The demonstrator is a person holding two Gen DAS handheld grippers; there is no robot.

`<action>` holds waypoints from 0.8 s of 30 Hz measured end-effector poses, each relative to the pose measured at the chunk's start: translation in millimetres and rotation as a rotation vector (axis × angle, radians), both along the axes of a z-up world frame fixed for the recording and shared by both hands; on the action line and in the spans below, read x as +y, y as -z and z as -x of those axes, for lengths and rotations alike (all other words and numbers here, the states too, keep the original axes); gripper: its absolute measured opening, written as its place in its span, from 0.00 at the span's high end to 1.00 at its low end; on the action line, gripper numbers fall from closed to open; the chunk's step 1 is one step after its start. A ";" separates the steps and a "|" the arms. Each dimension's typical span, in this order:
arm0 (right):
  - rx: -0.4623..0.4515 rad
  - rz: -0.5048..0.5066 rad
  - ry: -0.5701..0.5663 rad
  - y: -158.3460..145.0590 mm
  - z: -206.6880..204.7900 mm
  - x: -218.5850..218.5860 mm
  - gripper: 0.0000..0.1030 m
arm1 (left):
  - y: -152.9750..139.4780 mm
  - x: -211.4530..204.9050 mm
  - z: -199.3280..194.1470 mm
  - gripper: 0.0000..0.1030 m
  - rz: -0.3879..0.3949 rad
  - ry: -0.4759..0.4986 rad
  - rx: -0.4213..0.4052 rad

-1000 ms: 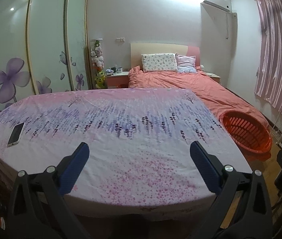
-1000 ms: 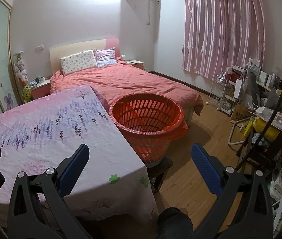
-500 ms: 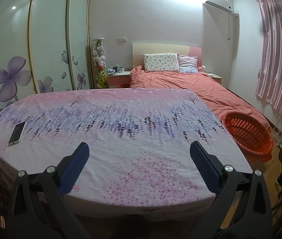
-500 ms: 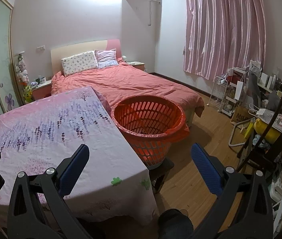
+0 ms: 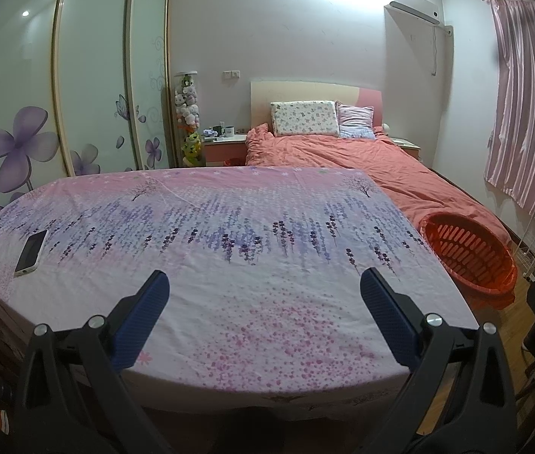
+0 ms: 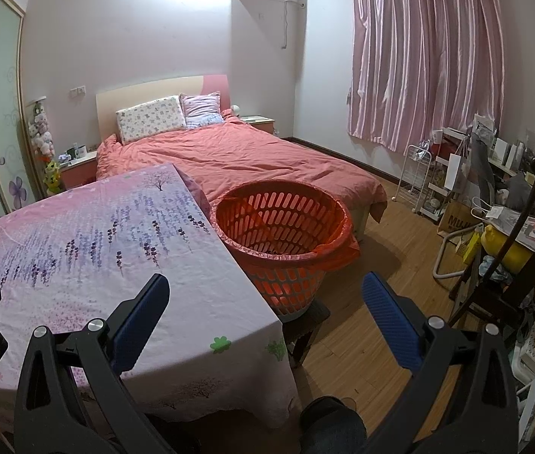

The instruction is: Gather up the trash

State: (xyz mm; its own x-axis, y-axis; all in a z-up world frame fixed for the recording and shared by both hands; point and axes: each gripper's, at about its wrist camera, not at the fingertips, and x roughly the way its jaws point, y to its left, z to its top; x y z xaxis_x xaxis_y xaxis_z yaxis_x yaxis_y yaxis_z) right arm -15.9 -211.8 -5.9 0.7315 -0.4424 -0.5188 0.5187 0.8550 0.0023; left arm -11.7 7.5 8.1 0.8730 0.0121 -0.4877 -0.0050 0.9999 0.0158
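Both grippers hung empty above the near edge of the table, the left gripper (image 5: 265, 295) and the right gripper (image 6: 265, 299) each with its blue fingers spread wide apart. No trash showed on the floral tablecloth (image 5: 229, 234); only a phone (image 5: 31, 251) lay at its far left. The orange basket (image 6: 282, 223), lined with a red bag, stood on a low dark stool just beside the table's right edge, and a few dark scraps seemed to lie at its bottom, too small to name. That fitted either a collection already done or a search for litter elsewhere; the pictures did not settle which. Beyond lay a bed (image 6: 229, 155) with a coral duvet, a flower-printed wardrobe (image 5: 89, 75) to the left, pink curtains (image 6: 426, 53) and cluttered shelves to the right.
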 end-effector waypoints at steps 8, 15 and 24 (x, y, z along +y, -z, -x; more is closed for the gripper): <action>0.001 0.001 0.000 -0.2 -0.4 -0.1 0.02 | 1.1 -0.9 0.7 0.04 0.002 0.002 0.003; 0.001 0.001 0.000 -0.2 -0.5 -0.2 0.02 | 1.3 -1.4 1.3 0.04 0.003 0.002 0.002; 0.001 0.001 -0.001 -0.4 -0.7 -0.2 0.02 | 1.5 -1.2 0.6 0.04 0.003 0.002 0.004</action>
State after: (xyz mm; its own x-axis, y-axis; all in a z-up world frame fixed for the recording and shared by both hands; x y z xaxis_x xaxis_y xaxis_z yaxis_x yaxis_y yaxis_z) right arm -15.2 -211.9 -5.5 0.7313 -0.4425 -0.5191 0.5179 0.8555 0.0003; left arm -12.3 6.3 6.6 0.8709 0.0087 -0.4914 -0.0029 0.9999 0.0125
